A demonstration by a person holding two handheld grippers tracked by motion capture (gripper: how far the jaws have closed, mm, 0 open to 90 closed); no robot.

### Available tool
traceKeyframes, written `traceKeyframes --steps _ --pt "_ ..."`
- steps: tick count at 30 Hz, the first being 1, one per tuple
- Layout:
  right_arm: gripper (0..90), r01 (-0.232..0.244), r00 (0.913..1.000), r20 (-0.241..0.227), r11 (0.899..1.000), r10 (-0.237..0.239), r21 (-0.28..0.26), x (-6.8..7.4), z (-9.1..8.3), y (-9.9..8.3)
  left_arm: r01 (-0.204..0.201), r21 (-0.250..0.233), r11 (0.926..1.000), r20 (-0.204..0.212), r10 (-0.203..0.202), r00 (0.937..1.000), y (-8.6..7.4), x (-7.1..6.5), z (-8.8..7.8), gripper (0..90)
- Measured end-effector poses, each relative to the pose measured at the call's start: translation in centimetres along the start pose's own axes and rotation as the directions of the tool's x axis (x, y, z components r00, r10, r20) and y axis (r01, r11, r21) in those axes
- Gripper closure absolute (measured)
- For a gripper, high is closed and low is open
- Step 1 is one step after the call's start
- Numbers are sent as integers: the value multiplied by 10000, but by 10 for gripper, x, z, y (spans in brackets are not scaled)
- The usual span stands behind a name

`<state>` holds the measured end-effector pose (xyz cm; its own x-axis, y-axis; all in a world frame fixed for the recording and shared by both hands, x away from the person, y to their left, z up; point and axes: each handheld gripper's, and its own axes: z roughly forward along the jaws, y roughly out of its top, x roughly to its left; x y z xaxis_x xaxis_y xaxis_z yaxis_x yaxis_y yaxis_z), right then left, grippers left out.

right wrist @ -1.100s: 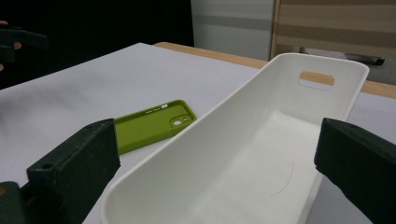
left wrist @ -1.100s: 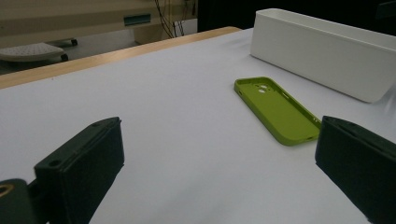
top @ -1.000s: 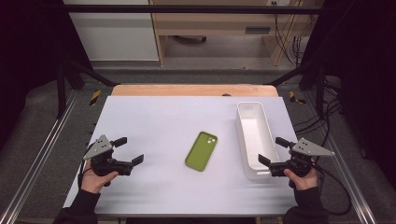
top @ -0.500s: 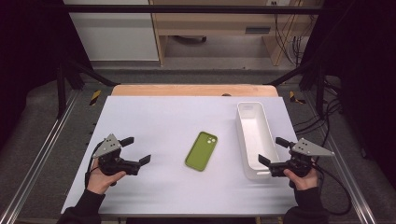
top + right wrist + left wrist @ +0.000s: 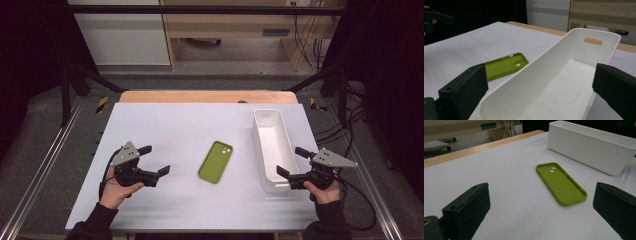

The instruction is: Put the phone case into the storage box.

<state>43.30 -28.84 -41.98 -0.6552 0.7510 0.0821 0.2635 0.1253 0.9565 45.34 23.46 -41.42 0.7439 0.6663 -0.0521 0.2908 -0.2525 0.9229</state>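
We see a long white plastic bin (image 5: 272,150) lying lengthwise on the right side of the white table (image 5: 180,125), and nothing lies inside it. From the right gripper view its bare floor is plain, and a slot-shaped handle opening (image 5: 593,41) is cut in its far end wall, through which the wooden table edge shows.

A green phone case (image 5: 216,161) lies flat near the middle of the table, just left of the bin and apart from it, its hollow side up and its camera cut-out toward the far end. In the left gripper view we make out the raised rim and the two small holes in the cut-out (image 5: 552,169), which the high view leaves too small to tell.

Our left gripper (image 5: 154,161) is held low over the table, left of the case, jaws spread wide and holding nothing; the case sits between its jaws farther ahead. Our right gripper (image 5: 291,162) is at the near end of the bin, jaws also wide apart and empty, with the bin's near rim between them.
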Motion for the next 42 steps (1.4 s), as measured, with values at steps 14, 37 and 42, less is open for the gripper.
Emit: traceKeyframes --steps 14,37,42 --pt "5 -4 10000 5 10000 4 47 0 1 0 -99 254 9996 121 96 9999 10 -6 15 6" --pt "5 19 10000 -9 10000 -19 35 0 1 0 -133 473 9988 121 127 9998 31 -13 52 6" --pt "5 24 10000 -42 10000 -24 26 0 1 0 -125 455 9989 121 119 9999 35 -14 57 6"
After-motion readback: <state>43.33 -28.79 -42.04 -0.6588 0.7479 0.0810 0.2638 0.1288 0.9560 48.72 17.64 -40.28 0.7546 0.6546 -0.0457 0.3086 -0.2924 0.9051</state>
